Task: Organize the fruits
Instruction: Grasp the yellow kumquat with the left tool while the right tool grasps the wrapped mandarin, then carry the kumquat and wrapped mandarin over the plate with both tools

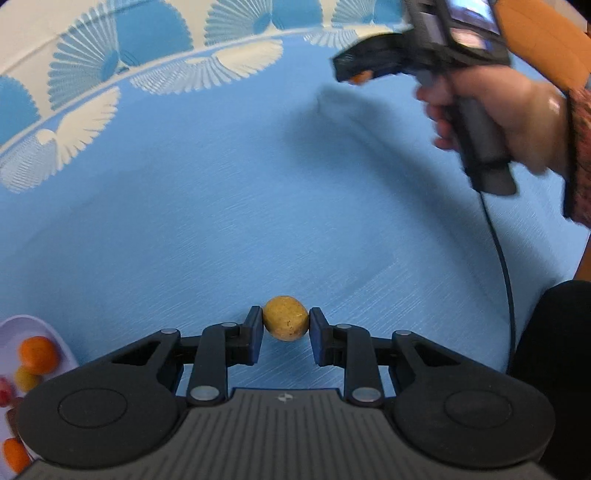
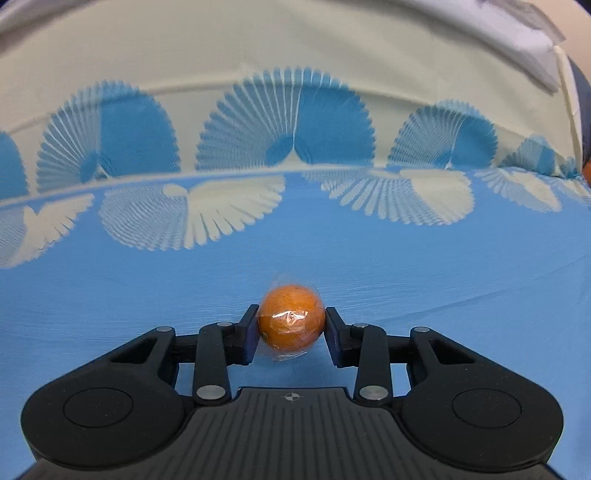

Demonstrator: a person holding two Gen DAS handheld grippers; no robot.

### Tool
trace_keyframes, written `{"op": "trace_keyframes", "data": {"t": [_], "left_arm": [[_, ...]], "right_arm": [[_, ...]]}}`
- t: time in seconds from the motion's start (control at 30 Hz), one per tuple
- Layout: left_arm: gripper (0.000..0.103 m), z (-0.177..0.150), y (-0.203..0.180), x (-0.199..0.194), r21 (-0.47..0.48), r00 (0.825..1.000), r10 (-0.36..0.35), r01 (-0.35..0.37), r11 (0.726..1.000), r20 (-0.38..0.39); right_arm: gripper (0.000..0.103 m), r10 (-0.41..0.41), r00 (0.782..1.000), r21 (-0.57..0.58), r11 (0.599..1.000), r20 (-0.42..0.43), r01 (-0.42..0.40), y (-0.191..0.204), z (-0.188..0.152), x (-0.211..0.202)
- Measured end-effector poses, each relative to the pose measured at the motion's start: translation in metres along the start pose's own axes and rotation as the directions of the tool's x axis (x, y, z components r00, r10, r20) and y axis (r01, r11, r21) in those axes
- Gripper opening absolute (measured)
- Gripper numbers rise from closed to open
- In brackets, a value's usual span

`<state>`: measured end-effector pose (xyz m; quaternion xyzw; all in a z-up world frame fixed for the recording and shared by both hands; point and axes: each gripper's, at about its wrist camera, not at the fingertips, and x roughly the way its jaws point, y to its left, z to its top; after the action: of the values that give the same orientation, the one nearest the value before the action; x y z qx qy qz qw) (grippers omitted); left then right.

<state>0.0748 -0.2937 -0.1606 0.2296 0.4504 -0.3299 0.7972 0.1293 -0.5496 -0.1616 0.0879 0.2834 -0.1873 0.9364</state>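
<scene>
While the left tool [image 1: 285,324] clamps it, the tan fruit's [image 1: 285,317] long axis runs pad to pad.

No words, brand names, labels or numbers can be read in either view. The only sign is a small round crosshair mark, a circle cut by a cross, printed pale at the middle of the upper edge of the grey ribbed plate of the left gripper body [image 1: 284,398]; the same mark stands at the same place on the grey ribbed plate of the right gripper body [image 2: 291,397]. The glossy screen on the black handheld device [image 1: 467,27] at the top right corner of the left wrist view is blurred, and nothing on it can be made out.
</scene>
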Motion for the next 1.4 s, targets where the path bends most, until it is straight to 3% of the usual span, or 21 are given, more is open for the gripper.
{"op": "trace_keyframes", "data": {"t": [0.23,0.37,0.5,0.67,0.83,0.97,1.4], "left_arm": [[0.029,-0.01,0.031,-0.079,-0.069,0.996,0.055,-0.05,0.996,0.075],[0.029,-0.028,0.055,-0.13,-0.138,0.987,0.114,-0.098,0.986,0.11],[0.029,-0.055,0.078,-0.181,-0.214,0.978,0.177,-0.15,0.965,0.114],[0.029,-0.104,0.1,-0.229,-0.322,0.969,0.24,-0.209,0.923,0.057],[0.029,-0.152,0.115,-0.265,-0.393,0.956,0.291,-0.251,0.885,0.045],[0.029,-0.173,0.121,-0.284,-0.433,0.95,0.308,-0.254,0.865,0.057],[0.029,-0.199,0.12,-0.306,-0.464,0.944,0.314,-0.235,0.854,0.099]], "right_arm": [[0.039,0.07,0.992,0.048,0.996,0.109,-0.076,0.012,-0.009,-0.126],[0.039,0.14,0.976,0.018,0.989,0.164,-0.145,0.047,-0.031,-0.207],[0.039,0.275,0.953,-0.001,0.961,0.126,-0.277,0.087,-0.055,-0.269],[0.039,0.441,0.897,-0.041,0.898,0.044,-0.439,0.14,-0.078,-0.329],[0.039,0.505,0.863,-0.134,0.853,-0.034,-0.504,0.181,-0.1,-0.371],[0.039,0.501,0.863,-0.217,0.837,-0.067,-0.502,0.201,-0.117,-0.393],[0.039,0.488,0.871,-0.303,0.822,-0.061,-0.482,0.226,-0.124,-0.423]]}}
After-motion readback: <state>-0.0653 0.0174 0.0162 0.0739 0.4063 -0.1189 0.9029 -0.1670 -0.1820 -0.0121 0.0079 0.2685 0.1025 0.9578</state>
